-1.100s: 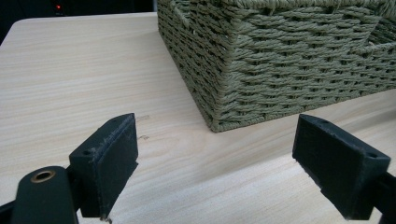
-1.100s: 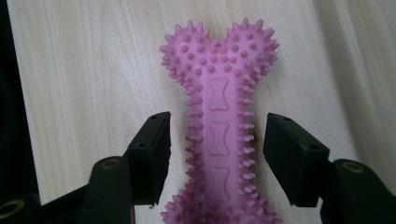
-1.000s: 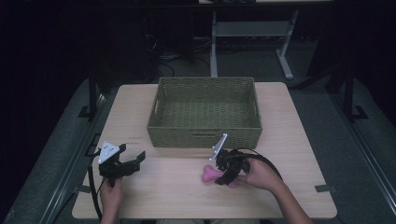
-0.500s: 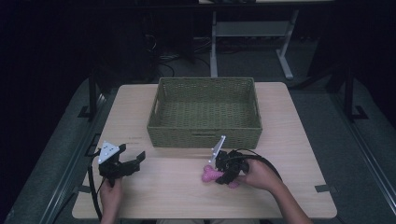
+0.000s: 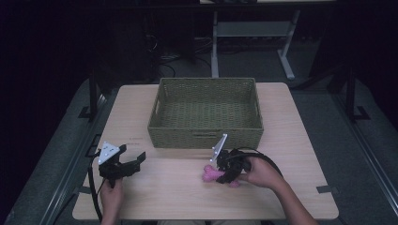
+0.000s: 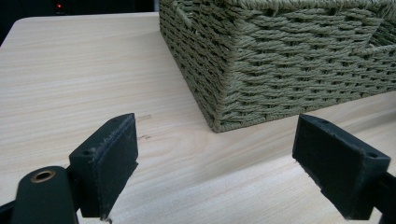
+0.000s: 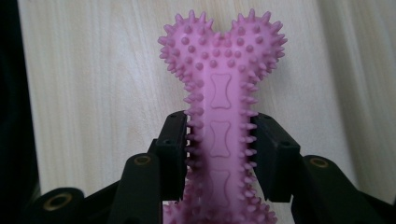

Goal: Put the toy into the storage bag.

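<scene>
Our right gripper point(image 7: 219, 154), jaws just closing, pinches the spiky pink bone toy point(image 7: 219, 93) mid-frame; soft nubs may let it twist loose. Left gripper point(image 6: 233, 172) spread, empty.

One pink spiked rubber bone-shaped toy point(image 7: 219, 116) sits between the fingers of one of the two black two-jaw grippers, one olive-green woven rectangular basket point(image 5: 206, 112) stands beyond those fingers, and one light wooden table point(image 5: 141, 197) lies beneath them.
</scene>
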`<state>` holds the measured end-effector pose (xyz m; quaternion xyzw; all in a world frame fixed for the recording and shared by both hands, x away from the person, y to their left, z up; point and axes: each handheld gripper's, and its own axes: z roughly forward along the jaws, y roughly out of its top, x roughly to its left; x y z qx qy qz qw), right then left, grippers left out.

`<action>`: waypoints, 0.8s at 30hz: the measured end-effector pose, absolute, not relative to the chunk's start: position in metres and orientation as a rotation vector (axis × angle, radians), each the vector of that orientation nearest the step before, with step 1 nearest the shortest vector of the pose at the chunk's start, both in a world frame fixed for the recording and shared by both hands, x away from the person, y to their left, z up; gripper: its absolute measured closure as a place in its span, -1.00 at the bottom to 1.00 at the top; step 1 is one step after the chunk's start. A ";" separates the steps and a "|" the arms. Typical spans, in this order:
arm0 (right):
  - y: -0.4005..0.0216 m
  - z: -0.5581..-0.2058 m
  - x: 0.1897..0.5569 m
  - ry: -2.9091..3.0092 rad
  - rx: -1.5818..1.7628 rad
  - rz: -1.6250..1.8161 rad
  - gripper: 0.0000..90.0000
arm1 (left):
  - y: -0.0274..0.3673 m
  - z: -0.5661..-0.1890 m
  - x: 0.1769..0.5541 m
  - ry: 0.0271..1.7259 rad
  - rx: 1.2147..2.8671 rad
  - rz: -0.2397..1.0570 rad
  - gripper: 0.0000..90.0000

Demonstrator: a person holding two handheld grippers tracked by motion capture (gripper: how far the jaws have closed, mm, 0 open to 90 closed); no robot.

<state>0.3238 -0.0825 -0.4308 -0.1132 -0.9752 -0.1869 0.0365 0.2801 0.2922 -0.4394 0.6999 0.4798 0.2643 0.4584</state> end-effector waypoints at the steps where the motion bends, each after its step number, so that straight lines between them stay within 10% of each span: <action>1: -0.082 -0.429 0.324 -2.991 -0.350 -0.571 0.29 | 0.292 -0.439 0.280 1.183 1.723 0.651 -0.70; 24: -0.091 -0.379 0.347 -2.935 -0.321 -0.702 0.29 | 0.293 -0.439 0.280 1.187 1.716 0.648 -0.70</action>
